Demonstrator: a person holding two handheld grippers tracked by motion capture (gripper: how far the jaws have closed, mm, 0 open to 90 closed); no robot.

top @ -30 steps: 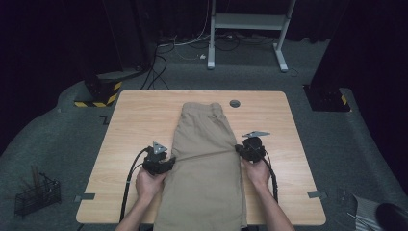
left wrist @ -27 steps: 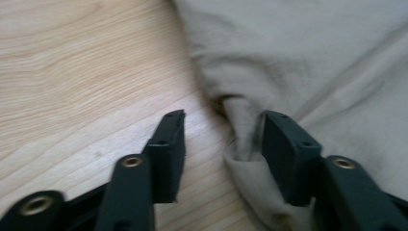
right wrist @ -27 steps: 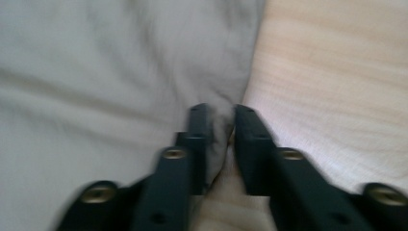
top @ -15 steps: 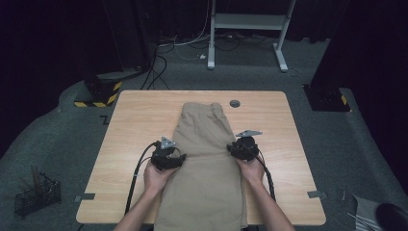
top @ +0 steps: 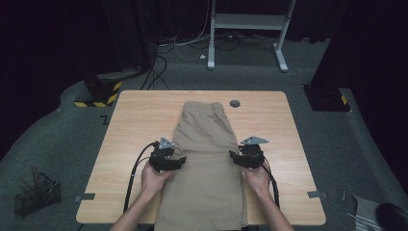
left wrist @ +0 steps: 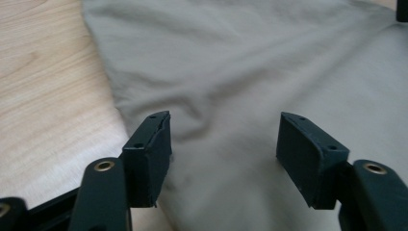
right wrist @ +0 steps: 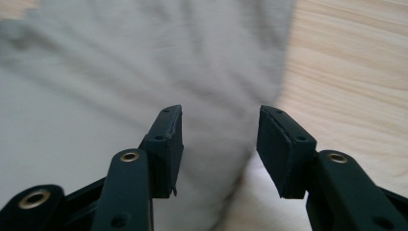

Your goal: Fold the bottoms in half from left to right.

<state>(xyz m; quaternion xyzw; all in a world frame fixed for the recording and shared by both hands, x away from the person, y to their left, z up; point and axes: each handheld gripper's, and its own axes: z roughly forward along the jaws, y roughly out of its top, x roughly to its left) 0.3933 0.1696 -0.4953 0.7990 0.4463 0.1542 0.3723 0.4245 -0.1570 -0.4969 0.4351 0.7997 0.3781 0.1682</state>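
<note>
High view — khaki shorts' near hem cut off below table edge

You have bare table open to the left of the khaki shorts and again to their right, wide enough for either hand to swing outward. The one thing on the far wood is a small dark round disc just beside the shorts' top right corner. Your left gripper and right gripper sit at opposite edges of the cloth, with flat fabric between them.
</note>
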